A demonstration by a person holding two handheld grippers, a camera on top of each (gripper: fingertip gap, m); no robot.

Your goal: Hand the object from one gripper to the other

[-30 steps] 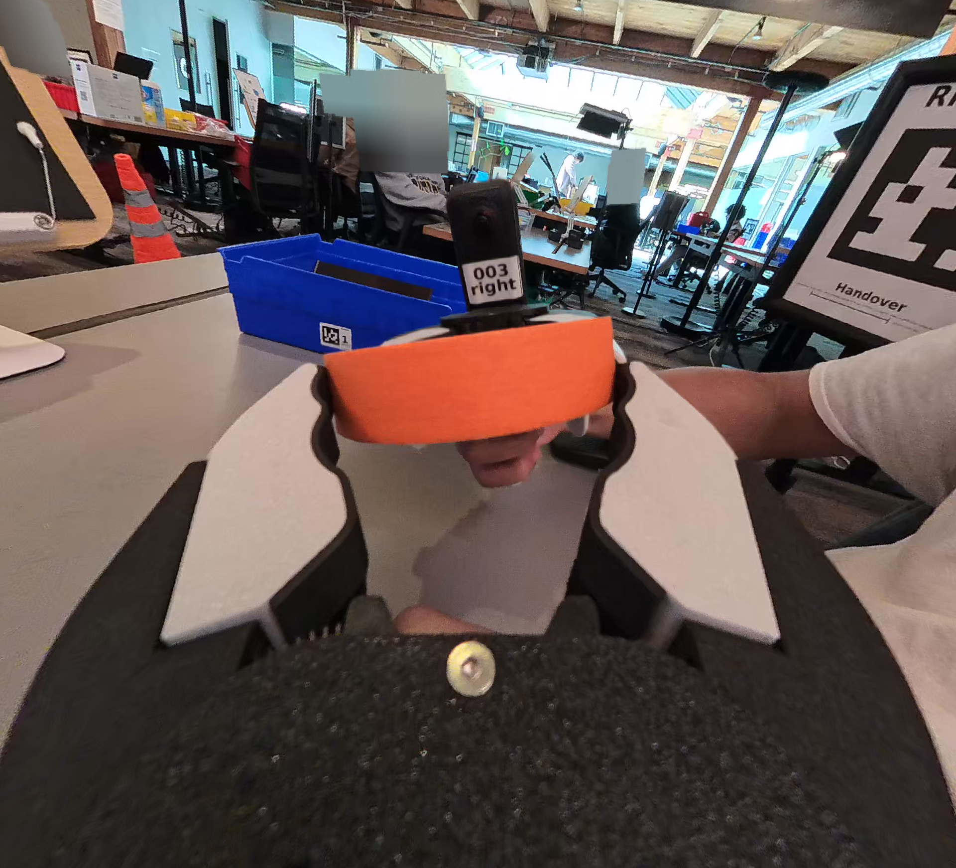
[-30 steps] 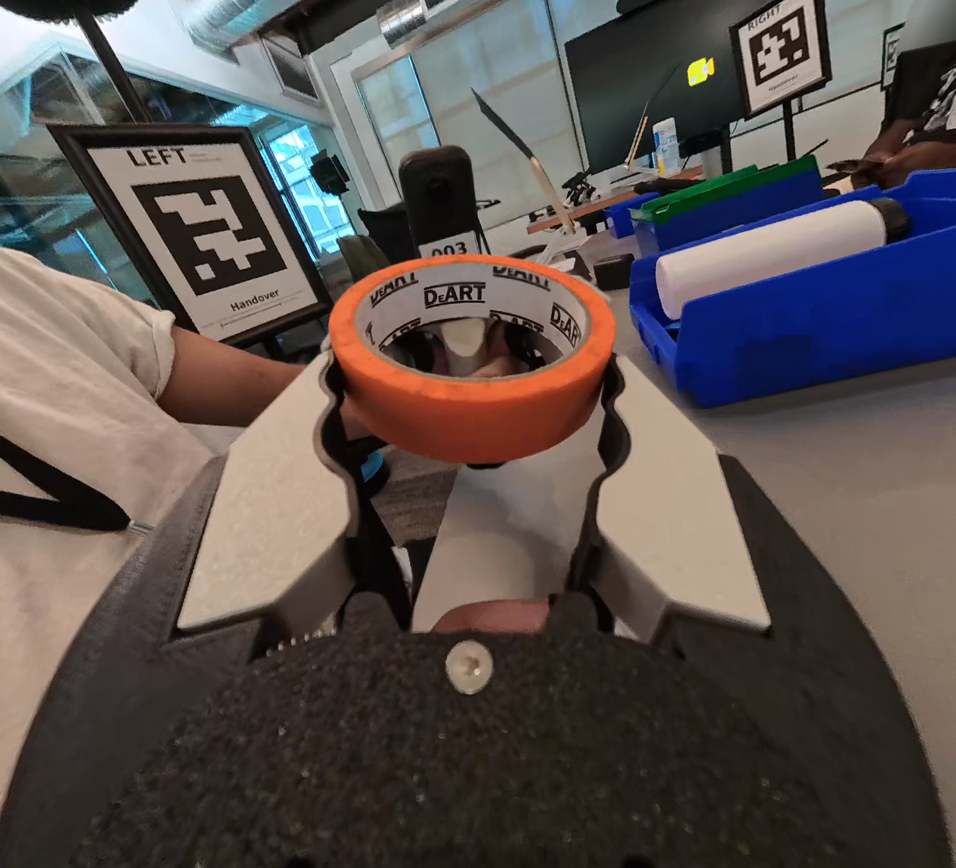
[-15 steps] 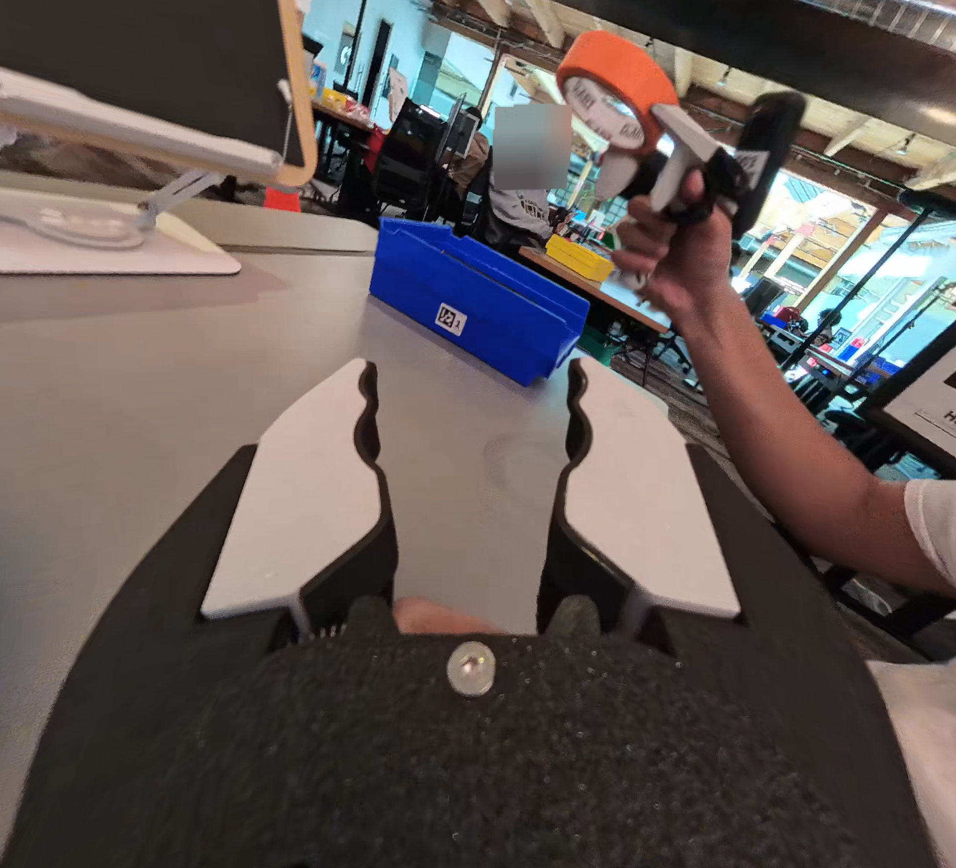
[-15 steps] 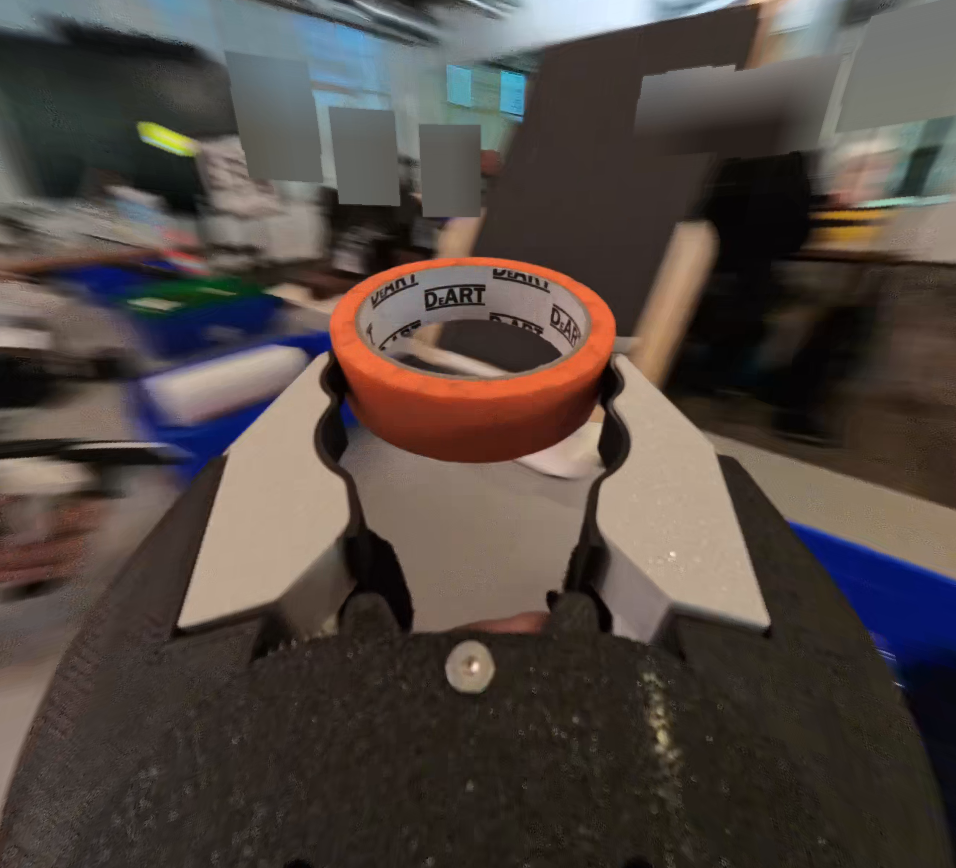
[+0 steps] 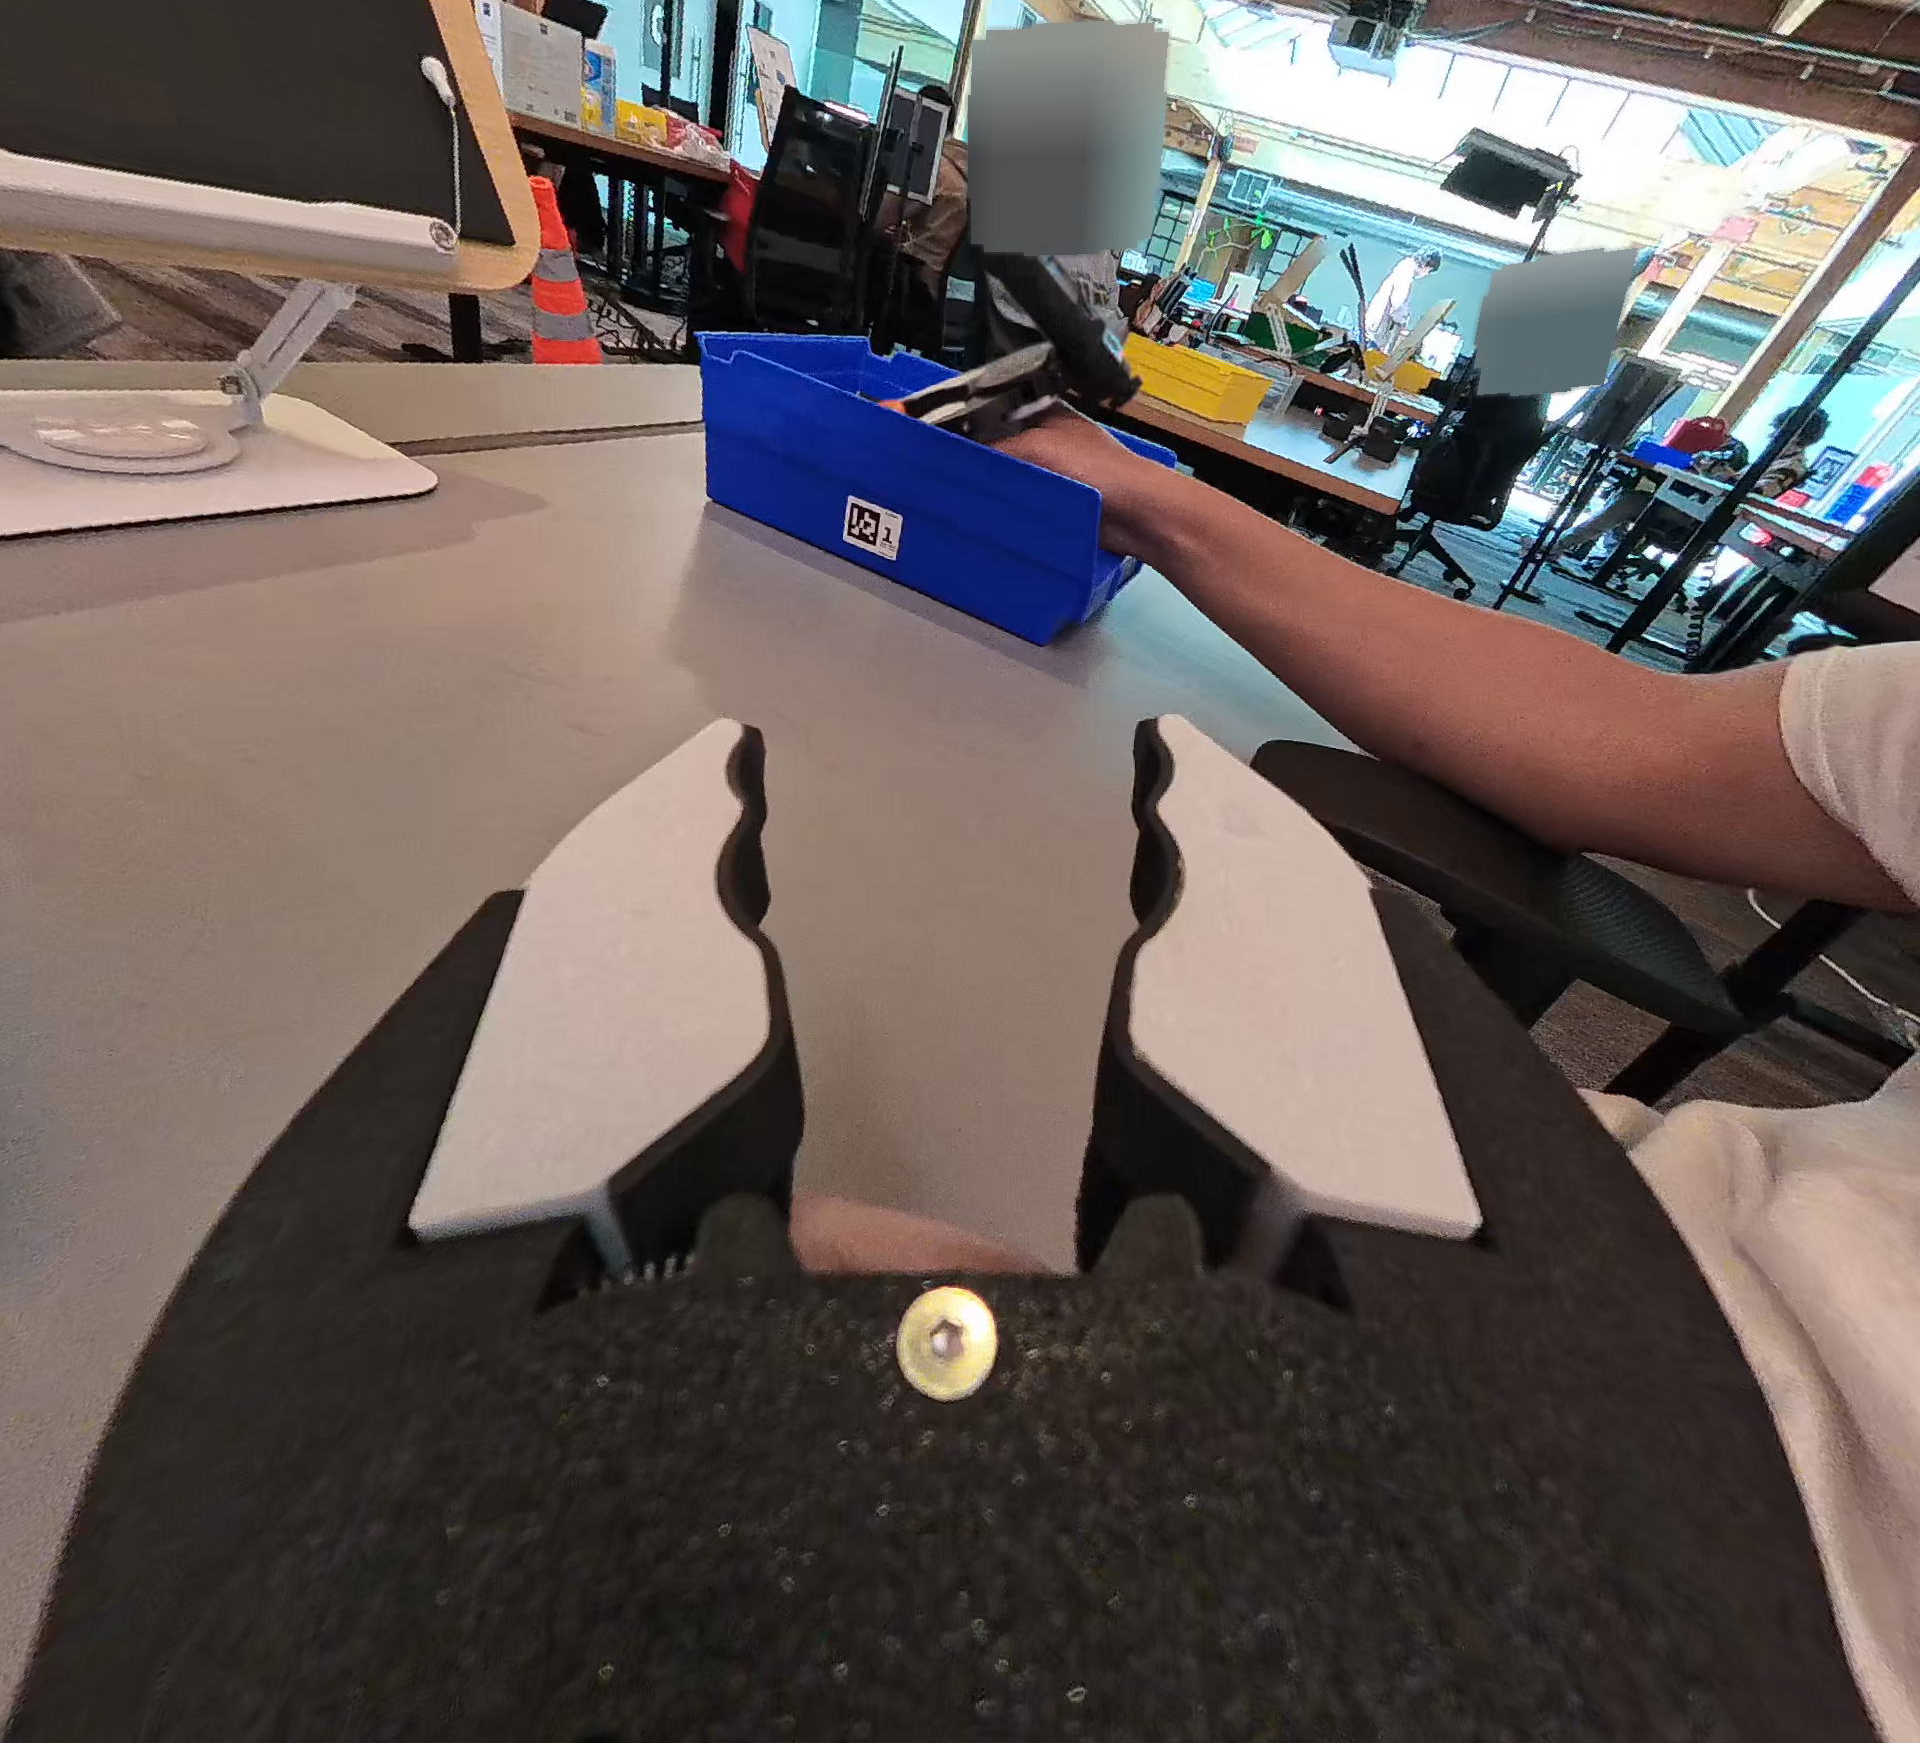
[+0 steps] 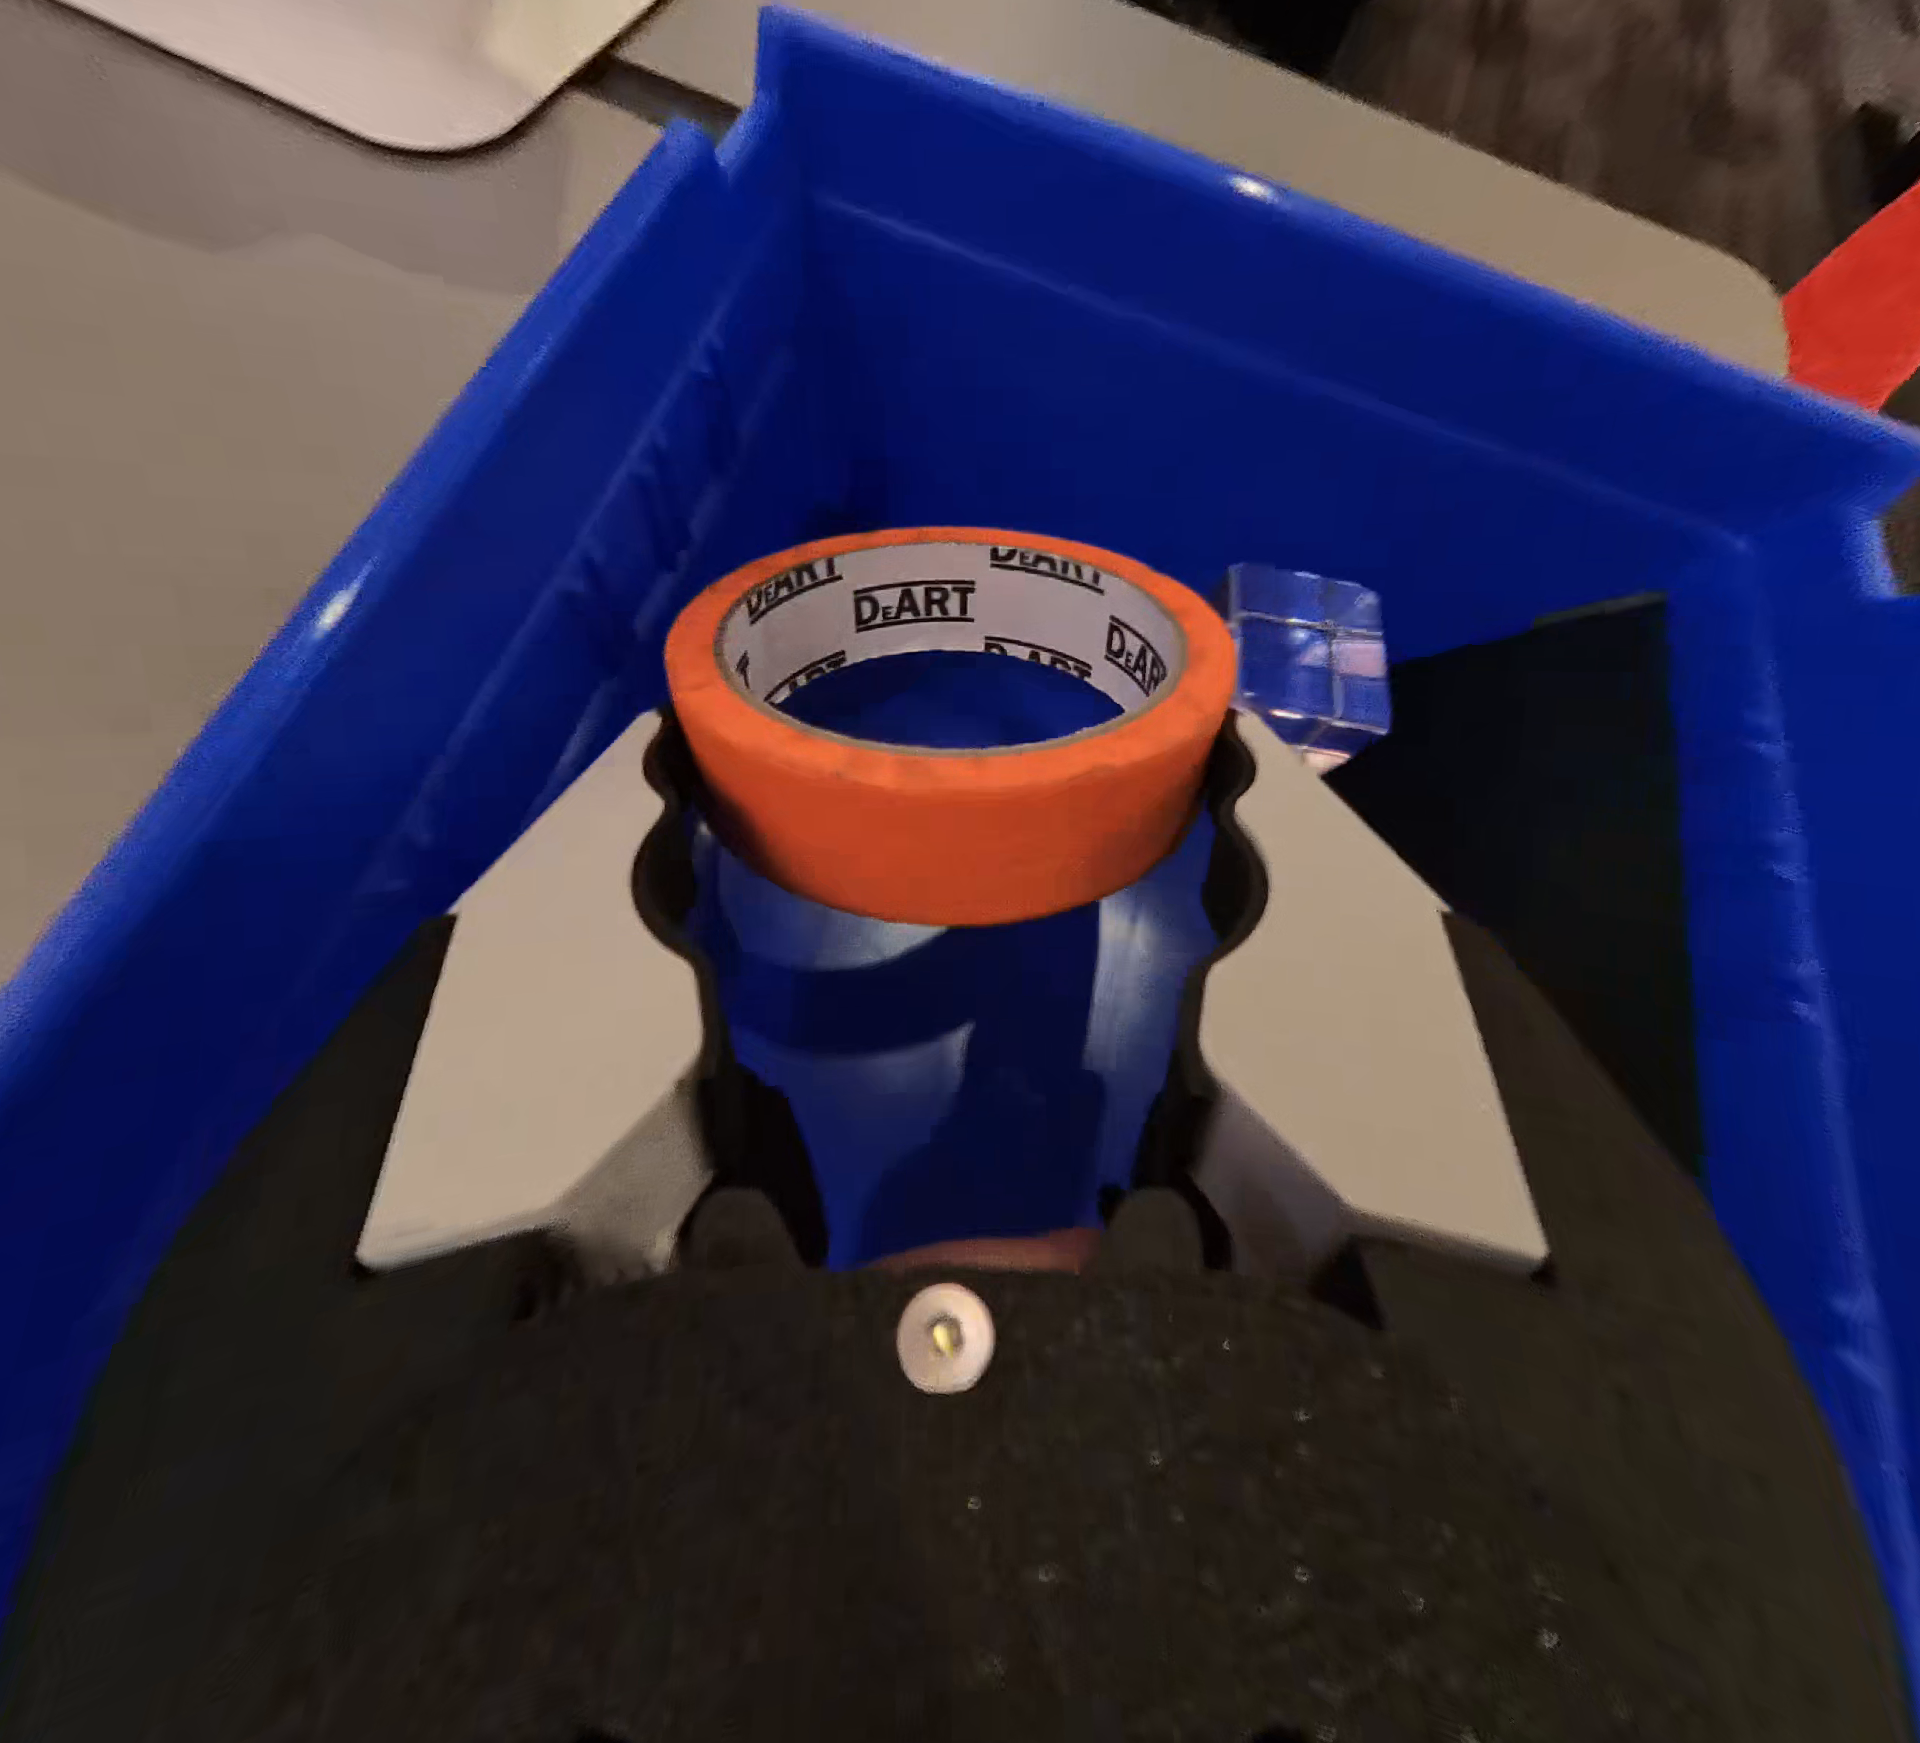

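On grey table point(image 5: 312, 758) — blue bin point(image 5: 935, 488), workshop room behind.

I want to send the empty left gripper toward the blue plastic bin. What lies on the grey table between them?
Nothing: in the left wrist view, bare grey table runs from the open left gripper to the blue plastic bin.

Orange tape roll point(image 6: 951, 758), white core, lying flat, clamped in right claw point(image 6: 951, 820) inside blue bin point(image 6: 1039, 259).
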